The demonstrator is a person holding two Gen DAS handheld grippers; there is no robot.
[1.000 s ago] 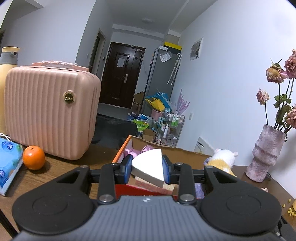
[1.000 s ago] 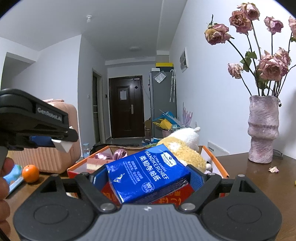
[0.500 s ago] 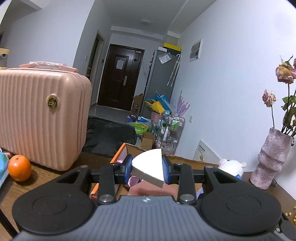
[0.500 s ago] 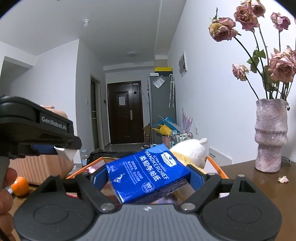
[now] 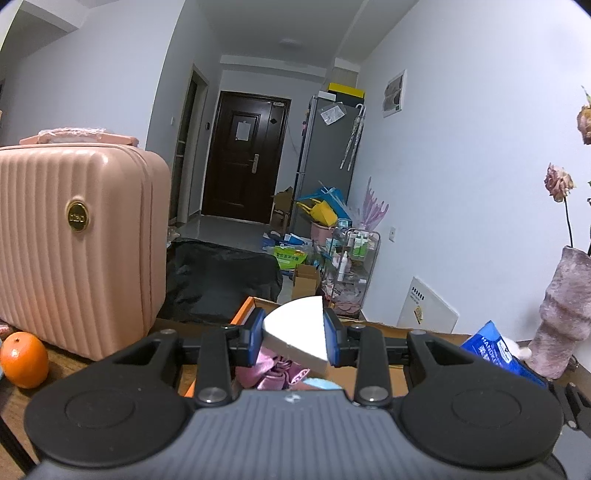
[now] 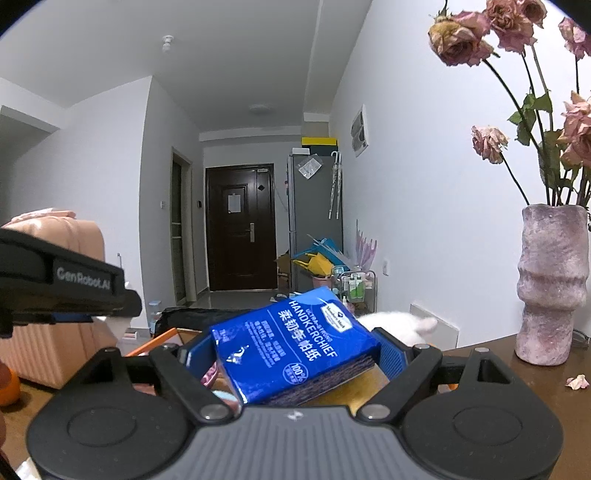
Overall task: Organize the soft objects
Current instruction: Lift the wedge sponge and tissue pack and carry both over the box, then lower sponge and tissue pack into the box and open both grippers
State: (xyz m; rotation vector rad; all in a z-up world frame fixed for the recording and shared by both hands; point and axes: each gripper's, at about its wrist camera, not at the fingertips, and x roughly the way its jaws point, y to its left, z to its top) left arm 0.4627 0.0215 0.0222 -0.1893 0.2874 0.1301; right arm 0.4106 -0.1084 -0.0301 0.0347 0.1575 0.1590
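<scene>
My left gripper [image 5: 294, 334] is shut on a white wedge-shaped sponge [image 5: 297, 330], held above an open cardboard box [image 5: 243, 312] with an orange rim. Pink cloth [image 5: 267, 371] lies inside the box. My right gripper [image 6: 293, 354] is shut on a blue handkerchief tissue pack [image 6: 295, 339], held over the same box [image 6: 166, 336]. The pack also shows at the right of the left wrist view [image 5: 495, 350]. A white and yellow plush toy [image 6: 399, 323] sits in the box behind the pack. The left gripper's body [image 6: 66, 291] shows at the left of the right wrist view.
A pink ribbed suitcase [image 5: 74, 251] stands on the wooden table [image 5: 22, 402] at the left, with an orange [image 5: 24, 360] before it. A mauve vase [image 6: 550, 284] of dried roses [image 6: 498, 29] stands at the right. A fallen petal [image 6: 576, 382] lies near it.
Both grippers have moved forward and risen over the box, each keeping its hold. The suitcase and orange slid left in the left view; the plush toy is now mostly hidden behind the tissue pack.
</scene>
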